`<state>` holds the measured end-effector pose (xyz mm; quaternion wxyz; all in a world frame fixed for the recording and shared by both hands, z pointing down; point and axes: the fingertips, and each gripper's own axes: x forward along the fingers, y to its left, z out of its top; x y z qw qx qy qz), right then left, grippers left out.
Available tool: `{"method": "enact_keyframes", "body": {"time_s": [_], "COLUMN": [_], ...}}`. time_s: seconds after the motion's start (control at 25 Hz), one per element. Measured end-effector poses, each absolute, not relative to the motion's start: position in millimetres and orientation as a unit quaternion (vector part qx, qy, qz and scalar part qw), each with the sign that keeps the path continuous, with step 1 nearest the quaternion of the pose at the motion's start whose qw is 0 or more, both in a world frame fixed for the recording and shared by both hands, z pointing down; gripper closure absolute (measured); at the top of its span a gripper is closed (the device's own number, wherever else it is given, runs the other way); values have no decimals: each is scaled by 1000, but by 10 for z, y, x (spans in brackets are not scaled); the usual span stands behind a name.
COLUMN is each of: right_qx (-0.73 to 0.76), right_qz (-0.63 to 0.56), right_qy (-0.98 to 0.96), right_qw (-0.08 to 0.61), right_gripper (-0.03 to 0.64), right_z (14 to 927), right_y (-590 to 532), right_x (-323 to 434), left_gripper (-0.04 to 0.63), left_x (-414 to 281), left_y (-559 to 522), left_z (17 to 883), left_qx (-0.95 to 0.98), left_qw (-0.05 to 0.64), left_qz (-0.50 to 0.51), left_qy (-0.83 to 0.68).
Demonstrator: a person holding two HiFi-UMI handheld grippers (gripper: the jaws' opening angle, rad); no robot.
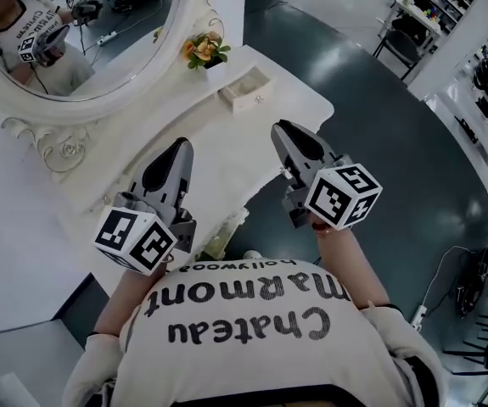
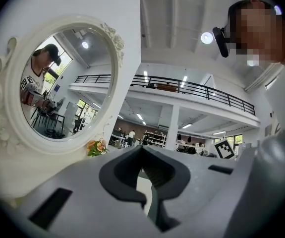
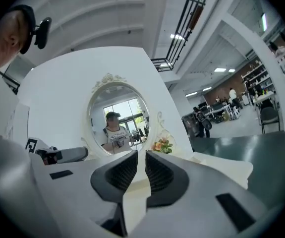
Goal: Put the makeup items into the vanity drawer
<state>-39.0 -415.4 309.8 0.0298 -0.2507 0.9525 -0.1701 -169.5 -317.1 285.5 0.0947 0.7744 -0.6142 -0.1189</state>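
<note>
A white vanity top [image 1: 227, 155] stands on a dark grey floor [image 1: 379, 117], with an oval mirror [image 1: 82, 41] far left, flowers [image 1: 204, 51] and, just right of them, a small drawer [image 1: 245, 90], contents unclear, while over the near edge the left gripper [image 1: 182, 145] is clenched empty and the right gripper [image 1: 281, 130] shows a thin empty gap.

Mirror [image 1: 99, 24] cut by top edge, small drawer [image 1: 245, 98] — contents too small to tell

Left gripper [image 1: 182, 145] level, fingers together; right gripper [image 1: 281, 131] level, fingers narrowly apart, empty.
</note>
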Motion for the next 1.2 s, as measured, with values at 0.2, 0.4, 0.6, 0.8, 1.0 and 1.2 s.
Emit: {"method": "enact_keyframes", "body": {"time_s": [0.2, 0.4, 0.6, 0.8, 1.0, 1.2], "right_qx": [-284, -308, -329, -341, -352, -364], "right_qz": [-144, -131, -143, -138, -140, -141], "right_qy": [946, 940, 932, 929, 925, 920], "right_qw": [63, 62, 47, 37, 32, 35], "right_gripper": [565, 566, 568, 568, 568, 568], "right_z": [2905, 2876, 2984, 3036, 3081, 3073], "right_y": [-3925, -3715, -3525, -3326, -3189, -3122], "right_x": [-392, -356, -338, -334, -348, -339], "left_gripper": [588, 588, 588, 588, 588, 588], "left_x": [-1815, -1866, -1905, -1937, -1991, -2010], "left_y": [-2955, -2726, -2543, -2365, -2239, -2170], "left_z": [2832, 2804, 2825, 2860, 2885, 2849], "left_qx": [771, 771, 775, 778, 781, 787], "left_qw": [89, 78, 84, 90, 93, 88], "left_qz": [-121, -119, -124, -127, -129, -129], "left_qy": [-619, -620, -614, -609, -604, -597]}}
